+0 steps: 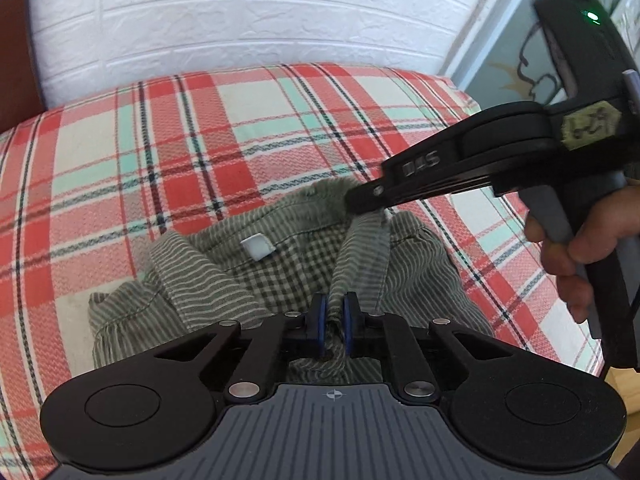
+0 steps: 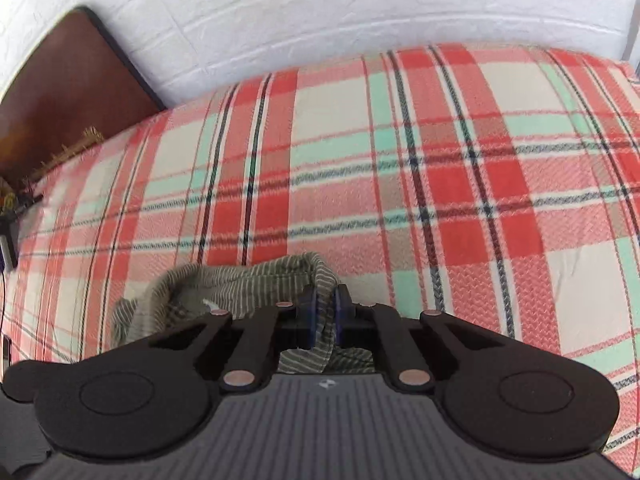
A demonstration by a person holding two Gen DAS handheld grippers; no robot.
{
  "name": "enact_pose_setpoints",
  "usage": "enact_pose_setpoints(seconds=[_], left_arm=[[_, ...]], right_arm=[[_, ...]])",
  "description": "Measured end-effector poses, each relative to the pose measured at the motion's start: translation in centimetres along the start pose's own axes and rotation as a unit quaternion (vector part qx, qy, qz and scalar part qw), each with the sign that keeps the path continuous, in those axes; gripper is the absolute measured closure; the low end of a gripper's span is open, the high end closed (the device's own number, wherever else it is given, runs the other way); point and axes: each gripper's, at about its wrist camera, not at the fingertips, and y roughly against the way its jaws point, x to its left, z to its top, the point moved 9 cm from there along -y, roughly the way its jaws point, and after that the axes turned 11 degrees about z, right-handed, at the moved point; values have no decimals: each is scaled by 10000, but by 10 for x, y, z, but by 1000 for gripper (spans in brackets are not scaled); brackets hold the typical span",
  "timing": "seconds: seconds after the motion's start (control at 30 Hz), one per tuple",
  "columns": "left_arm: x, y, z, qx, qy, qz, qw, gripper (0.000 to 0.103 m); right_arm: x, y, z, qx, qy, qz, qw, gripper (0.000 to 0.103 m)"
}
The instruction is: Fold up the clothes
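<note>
A crumpled green-and-white striped garment with a checked lining and a small white tag lies on the plaid bedcover. My left gripper is shut on a raised fold of the striped cloth at the near edge. My right gripper reaches in from the right, held by a hand, and pinches the garment's far edge. In the right wrist view the right gripper is shut on a lifted striped fold of the garment, which drapes to its left.
The red, cream and mint plaid bedcover spreads wide beyond the garment. A white brick-pattern wall runs behind the bed. A dark brown headboard stands at the left. A pale blue panel with a drawing stands at the right.
</note>
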Motion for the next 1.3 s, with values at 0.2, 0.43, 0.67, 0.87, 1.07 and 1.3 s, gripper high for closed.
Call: enact_pose_setpoints(seconds=[0.2,0.43,0.67,0.87,1.07,1.3], left_arm=[[9,-3,-1,50,293,-70,9995,72],[23,25,14,-237,979,-346,9943,46],[67,62,11,-589,1836,-86,9812,43],[93,67,-9,-444,2138,151,9757,43],[63,61,-6,-393,1625,-131,9858,43],[48,10,-42,354,1098,85,9933,44]], right_arm=[[-1,-10,-5,94,79,-40,9999,90],[-10,11,2,-382,-211,237,9988,68],[-7,41,-8,-635,-386,484,9961,67],[11,52,-35,-566,-361,725,9951,71],[42,50,-49,-476,23,1001,9938,82],[29,8,-77,62,26,653,9978,82]])
